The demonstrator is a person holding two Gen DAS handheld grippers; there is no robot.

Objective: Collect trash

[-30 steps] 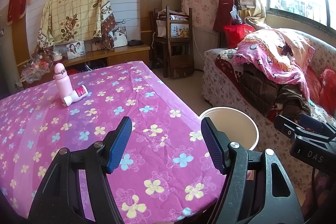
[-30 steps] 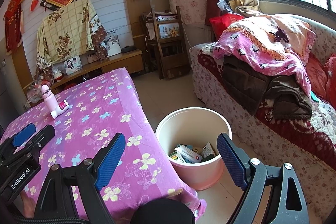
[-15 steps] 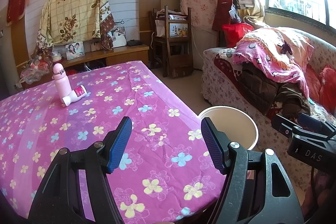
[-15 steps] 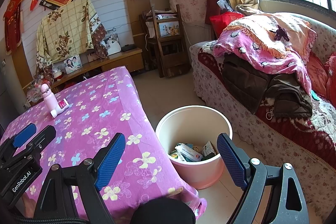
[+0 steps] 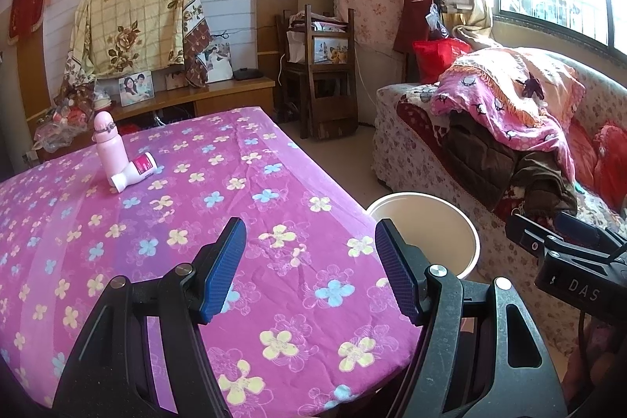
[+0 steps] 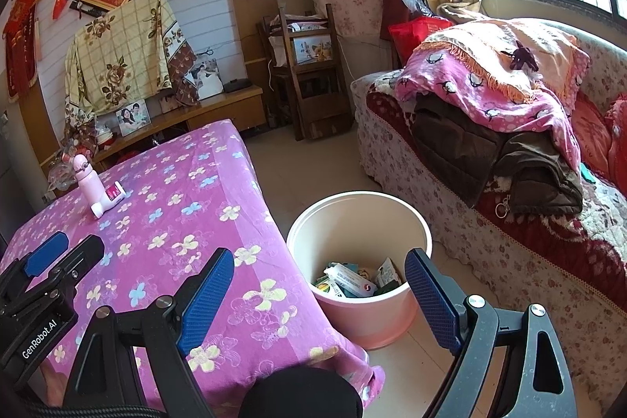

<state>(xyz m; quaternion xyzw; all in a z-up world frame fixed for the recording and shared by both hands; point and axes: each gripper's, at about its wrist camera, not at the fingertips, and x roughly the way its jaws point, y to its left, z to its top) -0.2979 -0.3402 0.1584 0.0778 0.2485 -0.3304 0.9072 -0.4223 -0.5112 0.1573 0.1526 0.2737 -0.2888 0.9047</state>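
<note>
We find only slight change. In the left wrist view the bottles (image 5: 117,159) sit marginally higher and further left in frame than before, and the bin (image 5: 425,234) rim likewise higher. In the right wrist view the bin (image 6: 358,261) lies lower than before, with more floor (image 6: 313,167) showing beyond it, and the bottles sit a touch lower.

Two hand-held grippers are showing: the left hand-held gripper (image 5: 309,269) and the right hand-held gripper (image 6: 319,294). Two containers are sitting on the worktop (image 5: 219,206): one upright pink bottle (image 5: 107,147) and one white bottle (image 5: 135,173) lying beside it. One pink bin (image 6: 358,234) is standing on the floor (several wrappers (image 6: 352,279) inside, too jumbled to count).
</note>
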